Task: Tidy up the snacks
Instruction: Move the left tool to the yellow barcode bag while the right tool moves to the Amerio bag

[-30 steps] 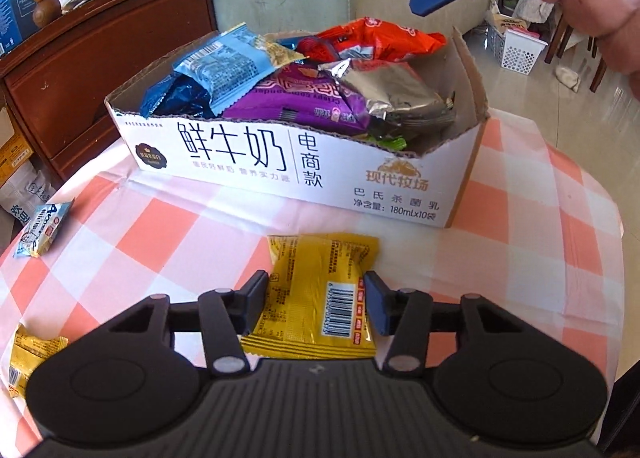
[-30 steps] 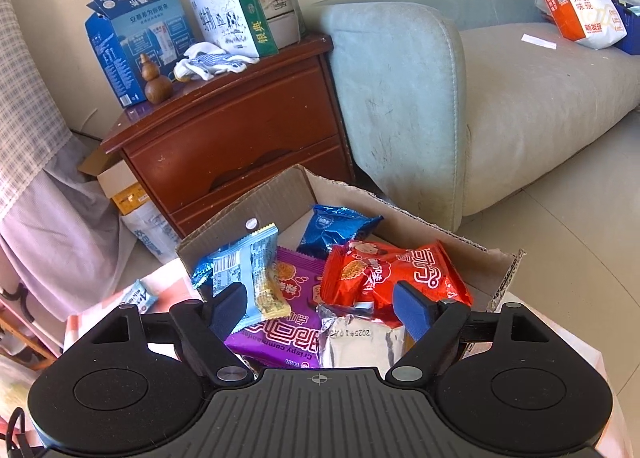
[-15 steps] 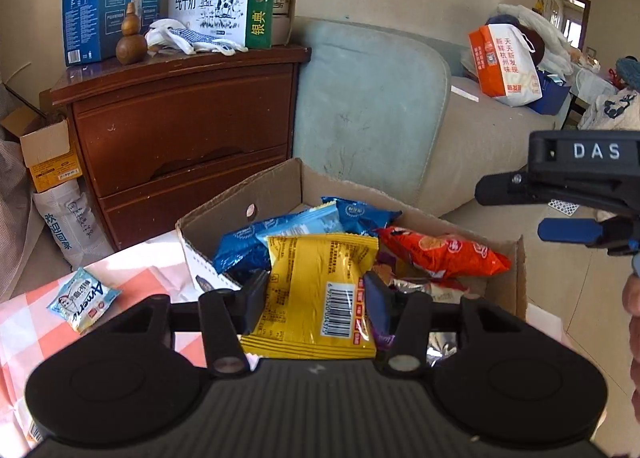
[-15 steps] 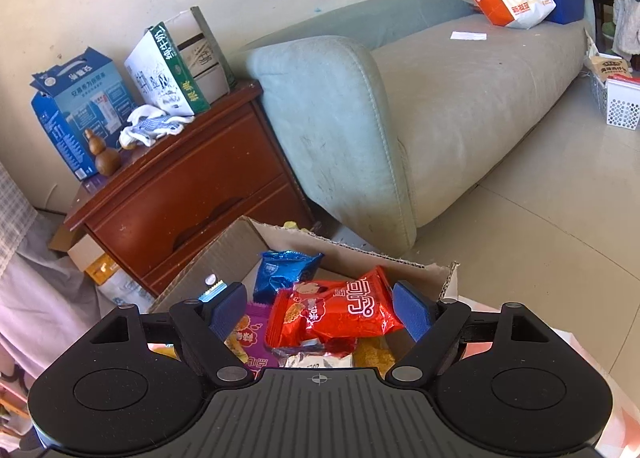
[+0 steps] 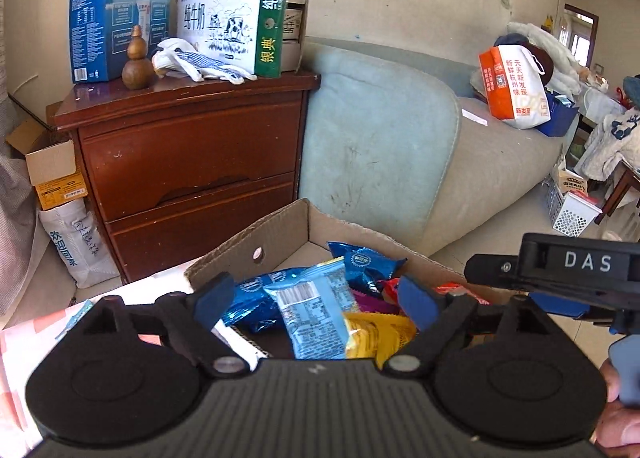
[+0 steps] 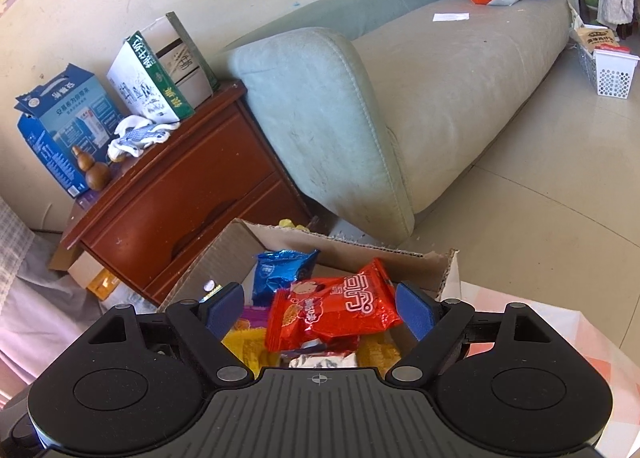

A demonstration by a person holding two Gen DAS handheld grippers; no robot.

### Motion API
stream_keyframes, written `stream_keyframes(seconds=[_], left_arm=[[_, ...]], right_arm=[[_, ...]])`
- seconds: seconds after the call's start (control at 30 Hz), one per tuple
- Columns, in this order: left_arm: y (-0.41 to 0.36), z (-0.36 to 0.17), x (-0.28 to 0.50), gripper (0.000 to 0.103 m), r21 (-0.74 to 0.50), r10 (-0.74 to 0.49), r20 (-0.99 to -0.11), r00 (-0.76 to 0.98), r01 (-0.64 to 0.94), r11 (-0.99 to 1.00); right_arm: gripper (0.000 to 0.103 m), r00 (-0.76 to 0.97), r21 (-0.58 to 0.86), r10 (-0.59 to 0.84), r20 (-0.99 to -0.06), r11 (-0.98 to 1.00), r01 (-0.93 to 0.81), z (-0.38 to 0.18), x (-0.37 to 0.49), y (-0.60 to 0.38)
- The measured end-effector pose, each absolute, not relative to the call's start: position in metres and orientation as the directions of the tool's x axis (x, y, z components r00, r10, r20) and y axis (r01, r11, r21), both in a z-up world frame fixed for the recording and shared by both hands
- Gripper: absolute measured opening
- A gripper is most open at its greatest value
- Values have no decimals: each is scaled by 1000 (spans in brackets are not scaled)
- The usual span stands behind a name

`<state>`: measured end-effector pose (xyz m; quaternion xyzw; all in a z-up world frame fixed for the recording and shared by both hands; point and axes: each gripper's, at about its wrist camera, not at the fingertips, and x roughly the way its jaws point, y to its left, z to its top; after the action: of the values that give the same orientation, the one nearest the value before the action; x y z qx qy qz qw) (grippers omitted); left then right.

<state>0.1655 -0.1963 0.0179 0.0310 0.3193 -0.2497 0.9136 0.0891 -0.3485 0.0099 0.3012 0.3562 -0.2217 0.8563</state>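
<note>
While both tongs gape empty, left tongs, right tongs, one cardboard box, two blue packets.

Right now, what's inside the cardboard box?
The cardboard box holds snack packets: a light blue packet, a dark blue one, a yellow one, a red one and a purple one. Whatever lies beneath them is covered.

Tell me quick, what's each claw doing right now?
Left gripper: open, holding nothing, above the cardboard box.
Right gripper: open, empty, over the red packet.
</note>
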Motion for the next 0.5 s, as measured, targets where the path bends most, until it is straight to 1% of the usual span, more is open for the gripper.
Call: stream_keyframes(seconds=[0.1, 0.2, 0.27, 0.4, 0.5], left_arm=[[-157, 20, 168, 92, -118, -394, -618, 680, 415, 902], [-117, 17, 170, 94, -128, -341, -636, 693, 341, 931], [-88, 9, 174, 94, -105, -273, -658, 702, 273, 956], [-44, -7, 182, 94, -103, -188, -694, 695, 162, 981], [-24, -18, 182, 94, -90, -161, -719, 676, 140, 986]], right_arm=[[85, 666, 360, -123, -736, 761, 539, 11, 97, -332], [85, 692, 373, -52, -720, 812, 449, 12, 106, -312], [85, 702, 376, 4, -712, 847, 377, 12, 113, -296], [85, 707, 373, 99, -700, 895, 244, 9, 127, -260], [85, 700, 364, 147, -699, 916, 171, 5, 134, -236]])
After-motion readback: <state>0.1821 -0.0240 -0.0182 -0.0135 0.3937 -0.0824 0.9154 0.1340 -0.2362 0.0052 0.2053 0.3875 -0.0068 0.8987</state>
